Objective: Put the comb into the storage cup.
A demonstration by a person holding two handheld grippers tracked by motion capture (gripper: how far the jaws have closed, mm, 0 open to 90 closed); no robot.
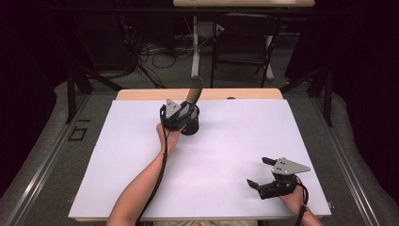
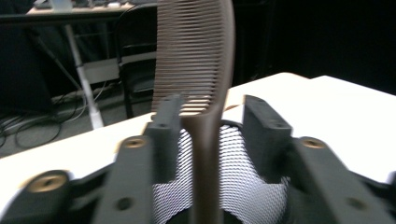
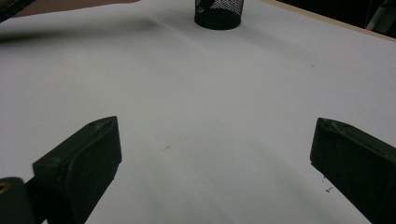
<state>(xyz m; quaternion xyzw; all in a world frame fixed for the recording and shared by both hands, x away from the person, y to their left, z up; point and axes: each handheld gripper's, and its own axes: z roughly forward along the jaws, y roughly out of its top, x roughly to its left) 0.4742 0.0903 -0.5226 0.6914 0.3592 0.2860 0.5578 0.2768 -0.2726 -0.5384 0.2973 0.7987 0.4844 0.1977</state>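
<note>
Near the table's (image 1: 141,141) far edge the comb (image 2: 198,70) stood in the mesh cup (image 1: 190,126), my left gripper's (image 1: 181,115) jaws loosened around its handle; left gripper view showed gaps; right gripper (image 1: 263,172) gaped empty.

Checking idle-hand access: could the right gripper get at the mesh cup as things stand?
Probably yes. The right gripper is open, and bare table lies between it and the cup; the left gripper by the cup may crowd it.

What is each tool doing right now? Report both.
Left tool: open; jaws apart around the brown comb standing in the black mesh cup, not gripping it.
Right tool: open, empty.
</note>
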